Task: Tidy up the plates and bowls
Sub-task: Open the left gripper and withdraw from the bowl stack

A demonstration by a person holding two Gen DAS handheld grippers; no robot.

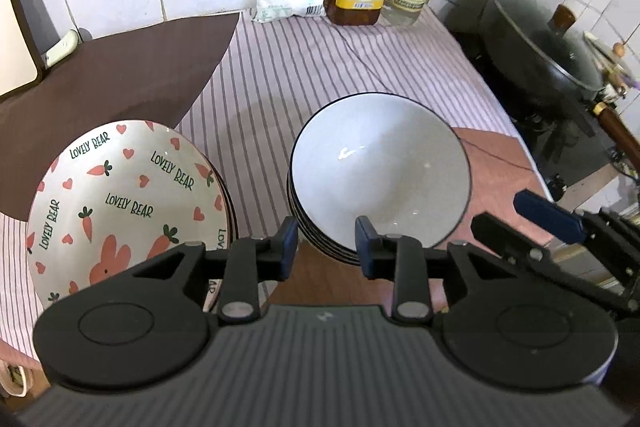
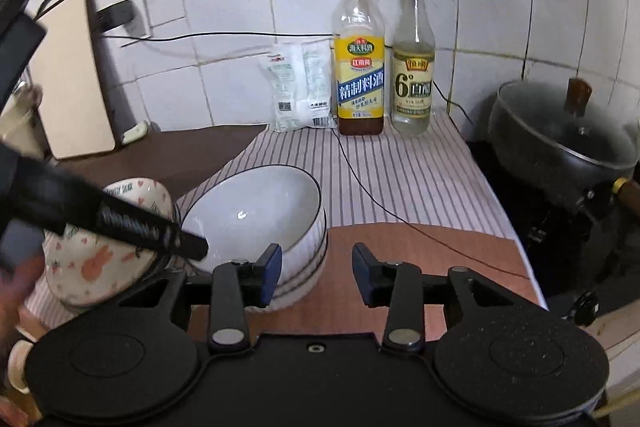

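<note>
Toward the near edge of the counter, a stack of white bowls (image 1: 380,175) with dark rims stands on a reddish mat (image 2: 420,259), and just beside it on the striped cloth (image 1: 320,67) sits a stack of "Lovely Bear" plates (image 1: 120,203) printed with carrots and hearts. Like is nested with like, so the sorting looks largely done. The two piles stand close together, probably to leave the rest of the cloth free.

Against the tiled wall at the far edge stand a cooking wine bottle (image 2: 360,75), a white vinegar bottle (image 2: 413,79) and a white packet (image 2: 298,87); a lidded pan (image 2: 568,131) sits past the right edge.

The left gripper (image 1: 327,247) hangs over the near rim of the bowl stack, jaws partly apart; the top bowl's rim shows in the gap, but the pads do not press on it. The right gripper (image 2: 316,273) is at the right side of the same stack, jaws somewhat wider, with bare mat between them; its left pad appears just beside the bowls' wall, and contact cannot be told. Neither holds anything, which fits a bowl just set down.
</note>
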